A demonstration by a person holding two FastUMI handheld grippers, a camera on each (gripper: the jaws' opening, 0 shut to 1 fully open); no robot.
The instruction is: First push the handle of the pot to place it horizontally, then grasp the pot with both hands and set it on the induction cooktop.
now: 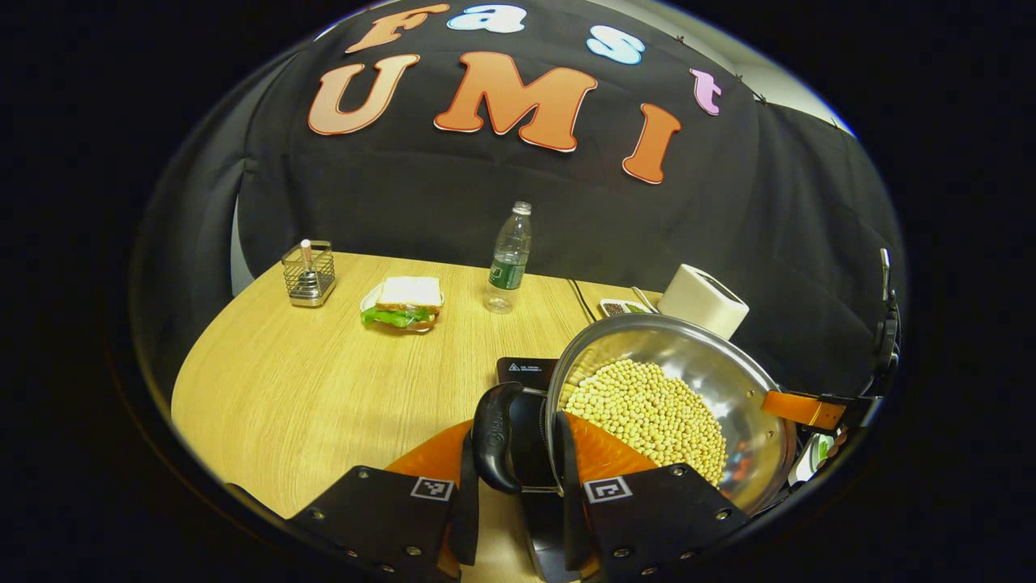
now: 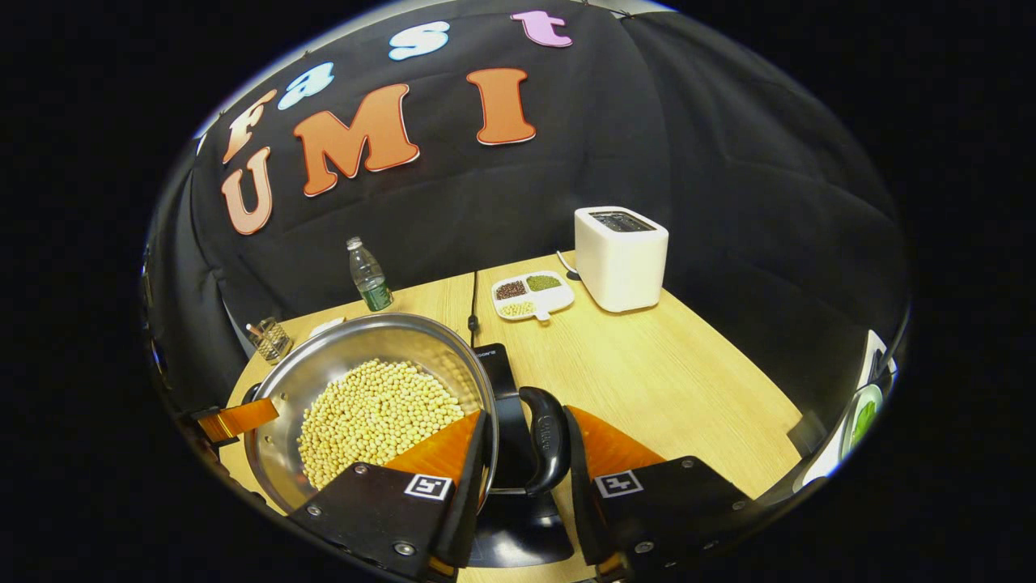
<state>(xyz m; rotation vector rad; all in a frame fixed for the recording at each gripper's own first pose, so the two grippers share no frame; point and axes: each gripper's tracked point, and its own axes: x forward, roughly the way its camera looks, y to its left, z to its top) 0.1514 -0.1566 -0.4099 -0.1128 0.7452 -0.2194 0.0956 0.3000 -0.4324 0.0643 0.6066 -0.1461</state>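
1. Nearest the lens in the left gripper view, the left hand-held gripper (image 1: 518, 486) straddles the pot's black side handle (image 1: 495, 437), jaws apart around it; whether both fingers press, I cannot tell.
2. The right hand-held gripper (image 2: 526, 478) likewise brackets the opposite handle (image 2: 549, 441); its grip is unclear.
3. The pot (image 2: 372, 389), full of soybeans (image 2: 372, 421), sits over the dark induction cooktop (image 2: 502, 380) on the bench (image 2: 664, 372).
4. Risk: uneven lift or lowering would tilt it and spill beans; a loose handle hold could slip.

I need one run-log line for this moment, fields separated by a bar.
left gripper: around pot handle | right gripper: around opposite handle | pot: holds soybeans, above induction cooktop
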